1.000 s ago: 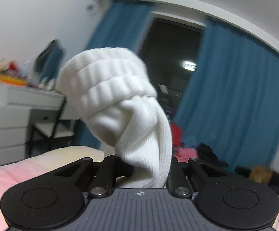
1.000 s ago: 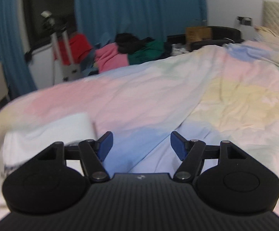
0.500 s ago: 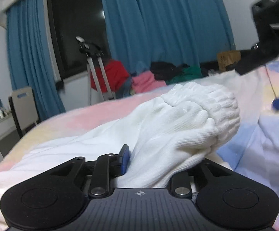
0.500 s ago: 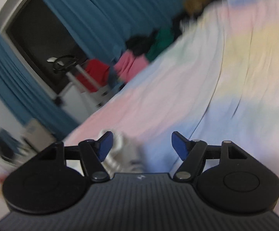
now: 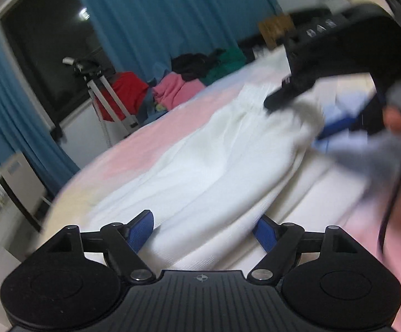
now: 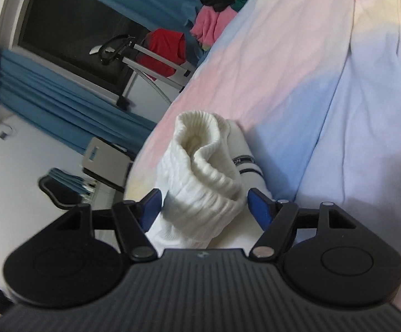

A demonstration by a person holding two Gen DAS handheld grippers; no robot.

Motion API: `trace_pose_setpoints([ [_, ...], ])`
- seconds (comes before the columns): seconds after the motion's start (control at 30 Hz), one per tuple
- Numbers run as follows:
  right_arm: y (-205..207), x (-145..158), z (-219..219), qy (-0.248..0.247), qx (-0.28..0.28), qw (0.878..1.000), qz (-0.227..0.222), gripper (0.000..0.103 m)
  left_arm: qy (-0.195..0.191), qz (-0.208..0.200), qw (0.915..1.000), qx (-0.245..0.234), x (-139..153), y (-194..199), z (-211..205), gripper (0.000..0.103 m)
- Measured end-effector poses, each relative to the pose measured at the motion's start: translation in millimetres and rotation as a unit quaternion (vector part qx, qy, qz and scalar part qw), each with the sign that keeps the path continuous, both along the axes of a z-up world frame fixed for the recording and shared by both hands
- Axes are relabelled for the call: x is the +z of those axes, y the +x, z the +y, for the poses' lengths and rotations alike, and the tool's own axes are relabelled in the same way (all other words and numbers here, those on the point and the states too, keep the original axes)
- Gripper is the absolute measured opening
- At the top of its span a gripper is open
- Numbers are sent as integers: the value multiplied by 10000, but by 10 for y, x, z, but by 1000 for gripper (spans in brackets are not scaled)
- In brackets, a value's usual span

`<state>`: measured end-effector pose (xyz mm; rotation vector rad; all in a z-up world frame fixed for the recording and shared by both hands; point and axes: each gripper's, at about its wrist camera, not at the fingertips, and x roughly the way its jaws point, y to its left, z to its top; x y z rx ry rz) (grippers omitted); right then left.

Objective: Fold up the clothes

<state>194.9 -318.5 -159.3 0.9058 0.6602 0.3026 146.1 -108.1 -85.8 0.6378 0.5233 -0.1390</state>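
white sock (image 5: pixel 217 166) on bed (image 6: pixel 297 69), left gripper (image 5: pixel 204 228) jaws opening round it, right gripper (image 6: pixel 204 203) spread, not pinching

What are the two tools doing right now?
Left tool: opening, white sock lies loose between its pads.
Right tool: open around the sock's cuff.

**Black two-finger grippers with blue pads**

The left black plastic gripper (image 5: pixel 203 229) is built on a ribbed dark-grey deck marked with a small round crosshair emblem. On either side of that emblem, round black discs, angled black link arms and silver pivot screws are seen. The fingertips (image 5: pixel 141 233) are faced with textured blue pads. The right black plastic gripper (image 6: pixel 203 207) is made alike, emblem included. In the left wrist view a blurred grey sleeve (image 5: pixel 377 152) and a thin dark cable are seen.
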Motion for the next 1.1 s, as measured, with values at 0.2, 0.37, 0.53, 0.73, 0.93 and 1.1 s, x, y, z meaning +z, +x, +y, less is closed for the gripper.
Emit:
trace_pose_setpoints([
  [0.2, -32, -17, 238, -914, 164, 9953, -266, 68, 388, -260, 9989, 67, -132, -31, 348, 79],
  [0.37, -90, 93, 294, -1388, -76, 9895, -406, 51, 1, -303, 9995, 20, -119, -55, 473, 58],
  [0.53, -203, 310, 243, -1556, -347, 9819, -1023, 48, -404, -53, 9987, -300, 35, -383, 616, 23],
  [0.73, -235, 136, 104, -1451, -411, 9861, -696, 47, -1277, 868, 9873, -366, 59, -442, 804, 22],
  [0.93, -185, -174, -18, -805, -319, 9962, -104, 62, -1900, 1247, 9737, -135, 27, -334, 1029, 23],
  [1.1, -90, -296, 39, -385, 39, 9988, 294, 83, -2470, 1413, 9586, 116, 97, -284, 1266, 23],
])
